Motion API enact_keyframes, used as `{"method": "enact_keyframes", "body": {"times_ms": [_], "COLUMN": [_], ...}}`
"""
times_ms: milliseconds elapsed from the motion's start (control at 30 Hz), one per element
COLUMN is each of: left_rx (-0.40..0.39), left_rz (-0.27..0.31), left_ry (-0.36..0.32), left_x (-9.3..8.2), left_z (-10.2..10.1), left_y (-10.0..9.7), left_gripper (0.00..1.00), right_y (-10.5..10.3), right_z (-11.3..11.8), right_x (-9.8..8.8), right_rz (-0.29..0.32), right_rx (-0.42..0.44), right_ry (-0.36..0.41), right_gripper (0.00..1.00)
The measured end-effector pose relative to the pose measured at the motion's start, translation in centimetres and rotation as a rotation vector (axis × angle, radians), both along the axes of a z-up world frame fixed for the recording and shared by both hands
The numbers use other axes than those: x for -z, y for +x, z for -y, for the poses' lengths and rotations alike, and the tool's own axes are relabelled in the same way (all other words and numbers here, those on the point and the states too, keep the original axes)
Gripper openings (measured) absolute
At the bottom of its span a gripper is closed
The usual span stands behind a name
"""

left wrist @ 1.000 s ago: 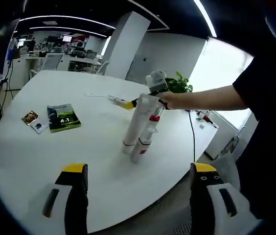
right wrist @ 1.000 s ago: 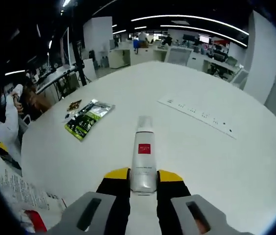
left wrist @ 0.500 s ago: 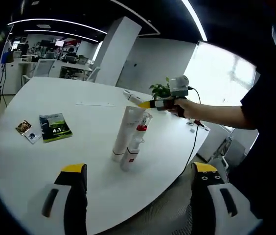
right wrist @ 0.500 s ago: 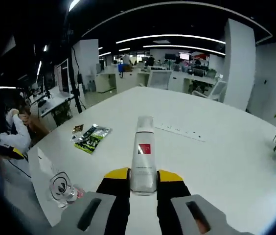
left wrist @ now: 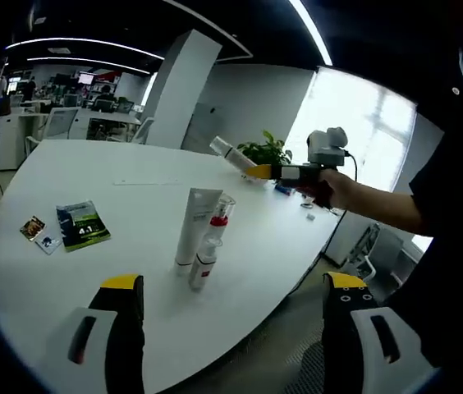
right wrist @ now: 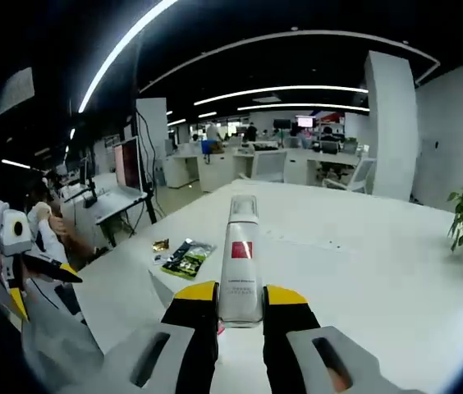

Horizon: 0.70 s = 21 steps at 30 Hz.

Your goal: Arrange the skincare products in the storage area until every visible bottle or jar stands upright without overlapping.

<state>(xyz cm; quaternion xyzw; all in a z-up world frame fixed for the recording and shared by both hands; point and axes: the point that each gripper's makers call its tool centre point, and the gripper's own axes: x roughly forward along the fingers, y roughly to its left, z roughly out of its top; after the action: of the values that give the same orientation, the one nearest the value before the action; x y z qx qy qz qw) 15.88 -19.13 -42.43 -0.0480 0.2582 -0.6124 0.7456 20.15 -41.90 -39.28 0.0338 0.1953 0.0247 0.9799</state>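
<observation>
Three products stand together on the white table (left wrist: 67,279): a white tube (left wrist: 192,226), a clear-capped bottle with a red band (left wrist: 220,215) and a small white bottle with a red label (left wrist: 203,264). My left gripper (left wrist: 231,283) hangs open and well short of them, with nothing between its jaws. My right gripper (right wrist: 241,289) is shut on a white bottle with a red square label (right wrist: 241,263). In the left gripper view that right gripper (left wrist: 268,171) holds the white bottle (left wrist: 230,152) tilted in the air, above and right of the group.
A green sachet (left wrist: 82,223) and small cards (left wrist: 36,230) lie on the table left of the group; the sachet (right wrist: 184,256) also shows ahead of the right gripper. A potted plant (left wrist: 263,152) stands at the far edge. Desks and chairs fill the room behind.
The right gripper has lifted the held bottle up and away to the right of the standing group. The left gripper's camera has drawn back, so the group looks smaller.
</observation>
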Motion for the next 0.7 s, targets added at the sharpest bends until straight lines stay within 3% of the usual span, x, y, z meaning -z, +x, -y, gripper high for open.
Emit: {"method": "enact_keyframes", "body": {"times_ms": [333,433,700], "left_rx": [-0.018,-0.024,-0.062], "left_rz": [-0.059,-0.055,-0.116], "left_ry": [-0.126,-0.141,-0.207], "left_x": [-3.4,-4.2,-5.4], "left_z": [0.8,0.9,1.1], "left_y": [0.5,0.6,0.6], "left_gripper": [0.82,0.82,0.76], "right_y": [-1.7,-2.1,-3.2], "right_z": [-8.6,-11.0,-17.3], "right_x": [-0.8,-0.6,-0.5], "right_rz": [0.042,0.048,0.078], "right_rx": [-0.131,-0.175,-0.276], "right_ry": [0.033,0.006,0.075], "right_gripper": [0.09,0.09,0.09]}}
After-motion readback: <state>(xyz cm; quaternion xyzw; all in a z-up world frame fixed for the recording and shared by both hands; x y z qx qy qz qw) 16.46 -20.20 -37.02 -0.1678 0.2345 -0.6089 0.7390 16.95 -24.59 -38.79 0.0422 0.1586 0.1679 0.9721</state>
